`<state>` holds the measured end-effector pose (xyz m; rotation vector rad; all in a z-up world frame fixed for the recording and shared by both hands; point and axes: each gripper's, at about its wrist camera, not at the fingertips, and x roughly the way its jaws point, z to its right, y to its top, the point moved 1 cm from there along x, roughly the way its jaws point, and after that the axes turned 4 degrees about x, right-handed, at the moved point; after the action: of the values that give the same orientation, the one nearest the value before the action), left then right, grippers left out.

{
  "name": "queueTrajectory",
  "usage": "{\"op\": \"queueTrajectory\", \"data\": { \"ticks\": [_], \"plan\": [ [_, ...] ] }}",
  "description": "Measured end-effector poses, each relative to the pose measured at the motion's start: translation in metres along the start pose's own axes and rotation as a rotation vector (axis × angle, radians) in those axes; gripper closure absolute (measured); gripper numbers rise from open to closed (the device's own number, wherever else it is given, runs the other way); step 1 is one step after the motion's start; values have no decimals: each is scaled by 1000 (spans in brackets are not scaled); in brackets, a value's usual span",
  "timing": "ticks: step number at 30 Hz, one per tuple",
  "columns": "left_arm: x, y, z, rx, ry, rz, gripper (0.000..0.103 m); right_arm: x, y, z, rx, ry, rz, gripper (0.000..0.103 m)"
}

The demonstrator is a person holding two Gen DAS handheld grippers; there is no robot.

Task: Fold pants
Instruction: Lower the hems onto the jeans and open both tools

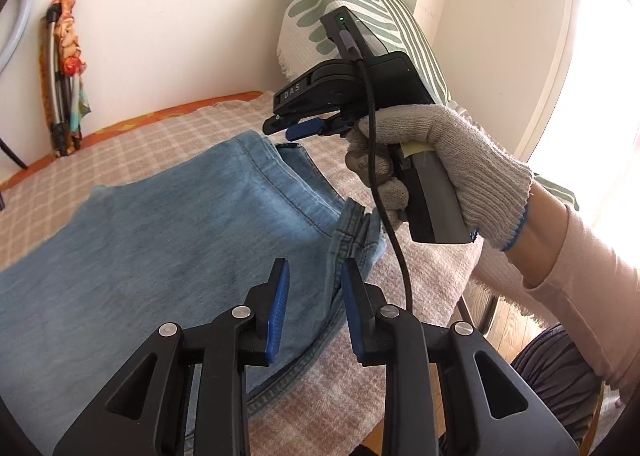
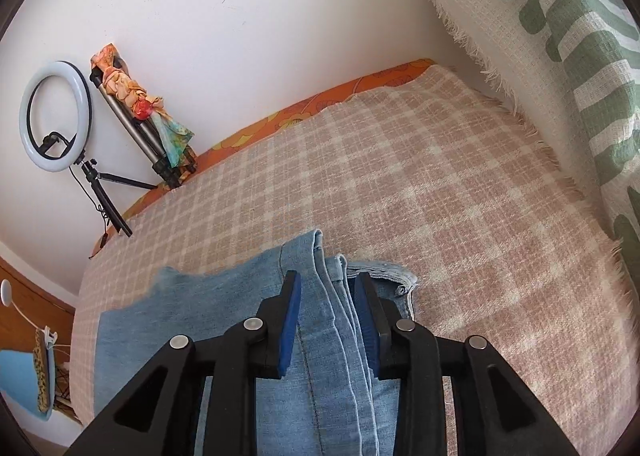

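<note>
Light blue jeans (image 1: 180, 236) lie folded on a checked blanket (image 1: 140, 135). My left gripper (image 1: 316, 276) hovers over their near right edge by the waistband, jaws apart, with nothing pressed between the blue pads. A gloved hand (image 1: 452, 159) holds my right gripper (image 1: 288, 127) just above the far corner of the jeans. In the right wrist view the right gripper (image 2: 328, 288) stands open over stacked denim edges of the jeans (image 2: 320, 356). These folds run between its fingers, and the pads do not press on them.
A green-and-white patterned pillow (image 2: 560, 55) leans on the wall at the right. A ring light (image 2: 54, 115) and a scarf-wrapped tripod (image 2: 140, 107) stand at the far left. The blanket (image 2: 400, 175) ends at a fringe; wooden floor (image 1: 508, 308) shows beyond the bed's right edge.
</note>
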<state>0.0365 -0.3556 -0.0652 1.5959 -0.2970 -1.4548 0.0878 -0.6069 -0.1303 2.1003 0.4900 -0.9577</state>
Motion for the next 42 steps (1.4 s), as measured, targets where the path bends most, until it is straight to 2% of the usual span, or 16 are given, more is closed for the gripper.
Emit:
{"op": "queueTrajectory", "data": {
  "ticks": [2,6,15,20,24,26,30,32,36,38,42],
  "plan": [
    [-8,-5,-12,-1,27,0,72,-8,0,-5,-22,-10,24,69],
    [-28,-16,-38,-36,89,-15,72,-16,-2,-20,-65,-16,43,68],
    [-71,-42,-100,-136,227,-48,71,-16,-9,-67,-128,59,38,68],
    [-93,-53,-130,-184,296,-60,68,-13,-16,-101,-172,107,24,63],
    [-110,-63,-143,-187,350,-59,67,-6,-23,-128,-212,124,10,63],
    [-116,-67,-150,-196,367,-59,63,-2,-26,-140,-232,128,4,62],
    [-127,-76,-162,-213,393,-59,62,9,-33,-164,-259,147,-20,60],
    [-131,-81,-170,-232,404,-59,62,14,-37,-176,-277,152,-29,55],
    [-138,-95,-193,-304,424,-68,62,24,-45,-203,-321,174,-52,51],
    [-138,-103,-204,-329,441,-83,62,29,-50,-218,-343,187,-67,45],
    [-132,-122,-224,-403,438,-130,62,44,-64,-247,-396,211,-115,43]
  ]
}}
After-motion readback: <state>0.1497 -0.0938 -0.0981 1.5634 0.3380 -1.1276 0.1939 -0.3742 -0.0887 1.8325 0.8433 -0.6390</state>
